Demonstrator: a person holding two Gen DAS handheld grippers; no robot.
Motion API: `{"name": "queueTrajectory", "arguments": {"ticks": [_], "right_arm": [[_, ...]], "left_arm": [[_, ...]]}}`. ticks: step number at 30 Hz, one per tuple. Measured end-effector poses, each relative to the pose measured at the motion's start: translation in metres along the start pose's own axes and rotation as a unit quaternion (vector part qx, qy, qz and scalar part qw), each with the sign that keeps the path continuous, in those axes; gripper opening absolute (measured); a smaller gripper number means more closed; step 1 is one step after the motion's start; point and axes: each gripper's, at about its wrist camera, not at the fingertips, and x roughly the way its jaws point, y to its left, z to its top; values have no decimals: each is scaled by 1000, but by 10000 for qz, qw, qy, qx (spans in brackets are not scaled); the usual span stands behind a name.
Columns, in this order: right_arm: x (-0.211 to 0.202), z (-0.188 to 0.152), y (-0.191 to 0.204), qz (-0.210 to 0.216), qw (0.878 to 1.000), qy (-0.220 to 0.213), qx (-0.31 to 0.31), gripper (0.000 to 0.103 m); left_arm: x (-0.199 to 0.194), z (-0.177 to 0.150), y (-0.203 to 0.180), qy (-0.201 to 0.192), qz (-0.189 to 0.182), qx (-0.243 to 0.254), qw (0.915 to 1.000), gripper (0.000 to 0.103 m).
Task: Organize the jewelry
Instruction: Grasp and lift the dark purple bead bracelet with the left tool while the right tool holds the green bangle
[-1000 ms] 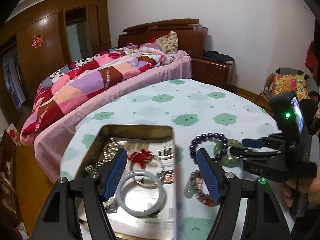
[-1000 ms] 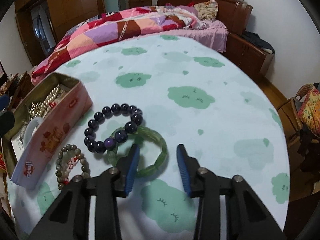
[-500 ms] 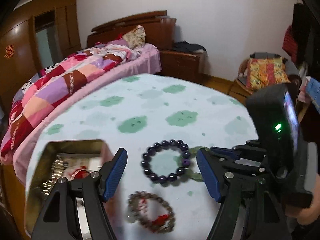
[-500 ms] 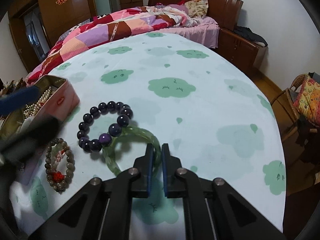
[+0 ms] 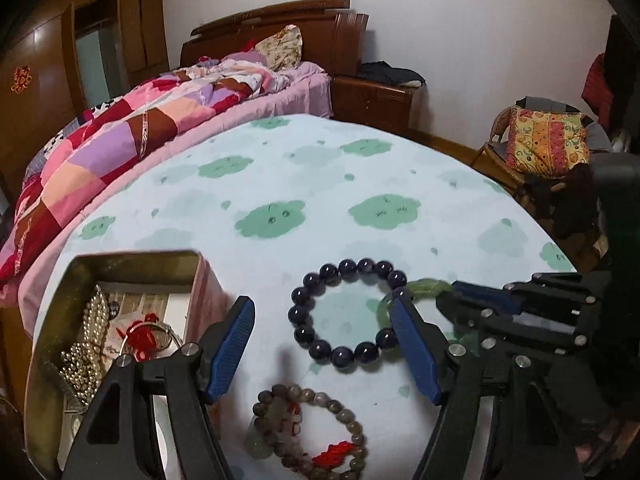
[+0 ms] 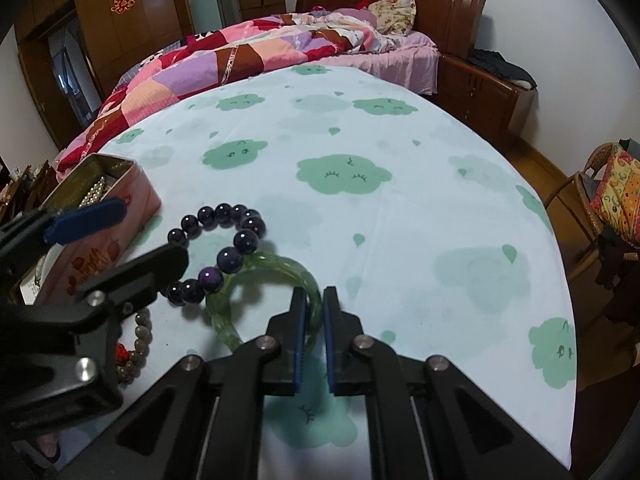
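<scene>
Three bracelets lie loose on the cloud-print tablecloth (image 6: 400, 216), just beside an open pink tin (image 6: 120, 208) that already holds pearl strands (image 5: 94, 320) and a red-tasselled piece (image 5: 140, 336). The green jade-like bracelet (image 6: 276, 268), a ring of translucent oblong segments, lies nearest the right gripper (image 6: 311, 312), whose jaws have just been closing and now pinch its near rim between the blue pads (image 6: 298, 340). Its far arc touches and partly underlies the dark purple bead bracelet (image 6: 224, 248), a strand of large glossy round beads lying as an open circle. Third is a grey-brown bead bracelet (image 5: 308, 428) with a red knot charm, closest to the tin's near corner.

The left gripper (image 5: 322, 344) hangs wide open over the purple strand, one finger near the tin, the other at the spot where the green and purple pieces meet.

Step in hand, as judged: lifting the green bracelet clear for transfer to the tin. To do it well, the lift should probably begin slowly and straight up, so that the overlapping purple beads slide off rather than drag along. A grip on a single smooth segment may let the ring swing or slip. The open left gripper should stay clear of the lifting path, or steady the purple strand if it catches.
</scene>
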Motion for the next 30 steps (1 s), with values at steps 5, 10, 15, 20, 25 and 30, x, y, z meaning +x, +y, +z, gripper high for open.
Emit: {"name": "queueTrajectory", "arguments": {"ticks": [5,10,15,20,25,30], "right_arm": [[0,0,-1,18,10000,0,16,9],[0,0,-3,73,10000,-5,65,9],[-1,-1,-3,81,9999,-11,78,9],[-1,-1,-2,73,9999,-11,82,9],[-1,-1,-3,39,10000,-10,49,9],[-1,-1,-3,42,10000,-10,49,9]], "left_arm": [[3,-7,-7,60,-50,203,9998,70],[7,-10,-9,118,-103,281,9995,70],[9,-10,-11,166,-143,386,9990,65],[14,-10,-13,257,-300,477,9981,59],[18,-10,-19,396,-602,615,9955,19],[17,-10,-17,403,-682,527,9955,16]]}}
